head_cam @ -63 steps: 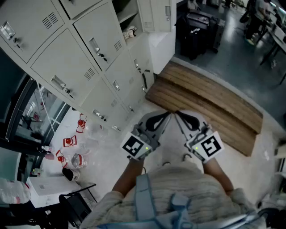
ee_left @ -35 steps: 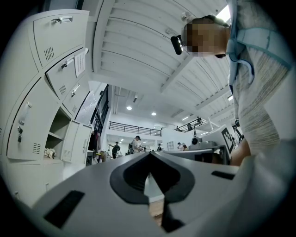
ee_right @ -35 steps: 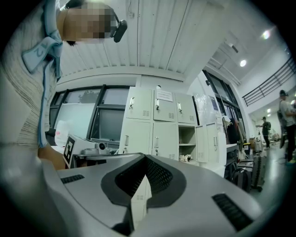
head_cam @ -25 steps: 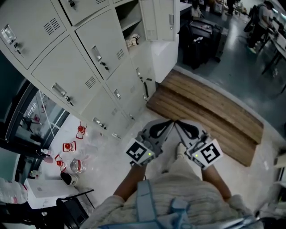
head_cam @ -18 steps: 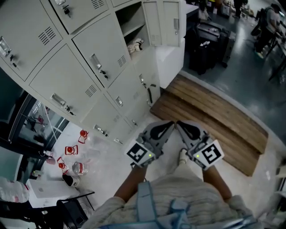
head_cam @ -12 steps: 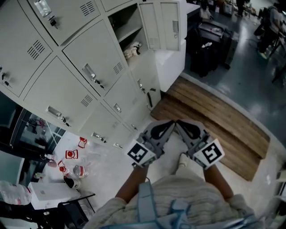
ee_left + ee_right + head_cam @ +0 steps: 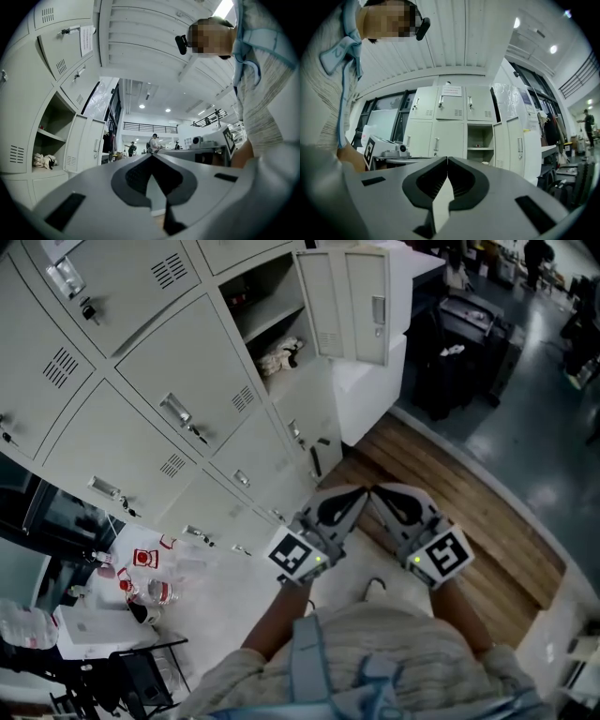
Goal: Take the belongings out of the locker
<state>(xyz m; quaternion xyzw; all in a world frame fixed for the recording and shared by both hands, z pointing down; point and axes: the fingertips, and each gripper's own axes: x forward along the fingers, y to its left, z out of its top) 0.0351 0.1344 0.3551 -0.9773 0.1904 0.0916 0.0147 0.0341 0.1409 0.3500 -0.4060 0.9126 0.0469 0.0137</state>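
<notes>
Lockers pale grey. Cloth bundle in open locker white, dark bits. Left gripper, right gripper grey, black inside, black-white square marks. Wooden boards brown, striped. Bottles red-white.

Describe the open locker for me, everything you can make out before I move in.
The open locker is a pale grey metal compartment in the locker bank, the only one in view with its door open. The door stands swung out to the right in the head view and carries vent slots and a small handle. One shelf splits the inside. A crumpled whitish bundle lies on the bottom. A small dark item sits on the shelf, too small to identify.
</notes>
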